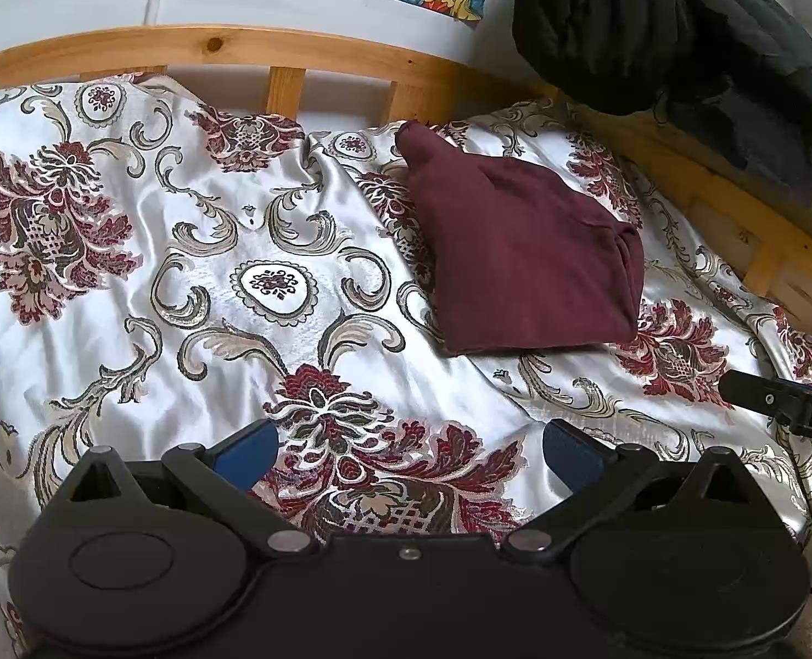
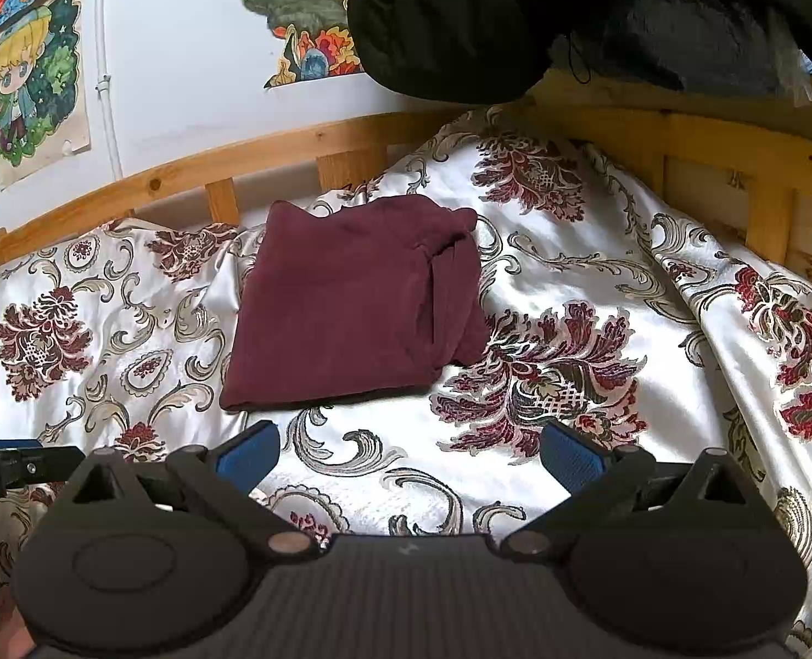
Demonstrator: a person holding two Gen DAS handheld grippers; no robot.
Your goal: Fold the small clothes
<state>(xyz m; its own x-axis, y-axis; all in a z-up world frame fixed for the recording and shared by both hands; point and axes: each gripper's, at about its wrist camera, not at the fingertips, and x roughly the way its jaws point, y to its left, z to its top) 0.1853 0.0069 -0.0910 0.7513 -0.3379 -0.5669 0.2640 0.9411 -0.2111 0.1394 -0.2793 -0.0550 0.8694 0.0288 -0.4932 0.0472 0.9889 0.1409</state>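
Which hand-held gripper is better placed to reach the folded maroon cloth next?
Probably the right hand-held gripper: the maroon cloth lies almost straight ahead of its open fingers. For the left hand-held gripper, it lies farther off, to the right.

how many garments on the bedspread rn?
1. A folded maroon garment lies on the floral bedspread, ahead of both open grippers, left gripper and right gripper. The black padded bundle sits on the wooden rail, not on the bedspread.

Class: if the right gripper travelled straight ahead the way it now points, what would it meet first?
Probably the folded maroon garment, lying on the floral bedspread ahead of the open right gripper; if angled downward, it could touch the bedspread first. Depth is unclear.
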